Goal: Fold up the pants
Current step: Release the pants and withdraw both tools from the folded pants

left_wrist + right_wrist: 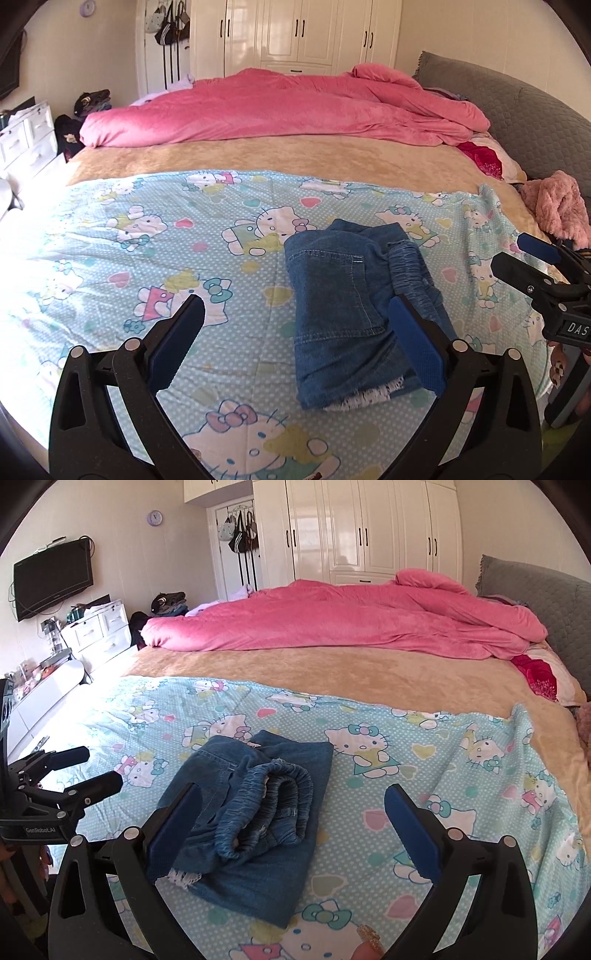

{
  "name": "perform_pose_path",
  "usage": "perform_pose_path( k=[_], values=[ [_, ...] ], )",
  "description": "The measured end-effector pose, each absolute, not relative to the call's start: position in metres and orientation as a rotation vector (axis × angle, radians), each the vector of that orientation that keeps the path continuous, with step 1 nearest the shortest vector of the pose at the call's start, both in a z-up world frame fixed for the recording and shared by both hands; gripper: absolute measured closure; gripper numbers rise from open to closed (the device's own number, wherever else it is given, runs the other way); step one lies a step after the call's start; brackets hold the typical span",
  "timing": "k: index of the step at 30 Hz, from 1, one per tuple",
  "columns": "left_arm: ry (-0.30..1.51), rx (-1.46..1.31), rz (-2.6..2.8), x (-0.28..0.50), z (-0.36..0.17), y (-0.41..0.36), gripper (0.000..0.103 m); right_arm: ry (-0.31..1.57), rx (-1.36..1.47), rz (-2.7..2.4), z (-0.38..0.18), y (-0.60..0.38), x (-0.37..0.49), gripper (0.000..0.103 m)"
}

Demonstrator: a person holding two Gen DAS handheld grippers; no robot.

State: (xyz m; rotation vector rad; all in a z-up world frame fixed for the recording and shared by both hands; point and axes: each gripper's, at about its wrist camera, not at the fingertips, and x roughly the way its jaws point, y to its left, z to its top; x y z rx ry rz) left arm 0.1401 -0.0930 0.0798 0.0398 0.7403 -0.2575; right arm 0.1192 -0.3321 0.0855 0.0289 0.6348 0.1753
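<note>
Bed (280, 155): tan blanket across the middle, pink duvet (280, 107) heaped along the far side, cartoon-cat sheet (110, 229) spread over the near half.

Pants (347, 302): blue denim, lying on the sheet as a compact folded stack, elastic waistband (273, 805) rolled on top, frayed white hem showing at the near edge. Fold looks essentially done; top layer bulges and is not flat.

Handling, judged: denim is soft but fairly heavy, holds a crease moderately, not slippery, not fragile. Gathered waistband is thick and springy and will likely lift again. Best hold would be the stack's outer edges, pinching all layers together, or a press on the waistband to flatten it.

Containers: none in reach. White drawers (99, 627) at the far wall are shut; contents hidden.

Left tool (295, 332): jaws wide apart, holding nothing, right finger beside the stack. Right tool (291, 823): jaws wide apart, empty, stack near its left finger.
</note>
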Motion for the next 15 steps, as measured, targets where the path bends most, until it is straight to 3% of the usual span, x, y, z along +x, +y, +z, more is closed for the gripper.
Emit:
perform_pose_path(
  k=[15],
  values=[
    [0.691,0.032,-0.234,0.084,0.093,-0.084,0.009,0.626,0.001,0.156,0.088,-0.331,0.073,0.004]
  ],
)
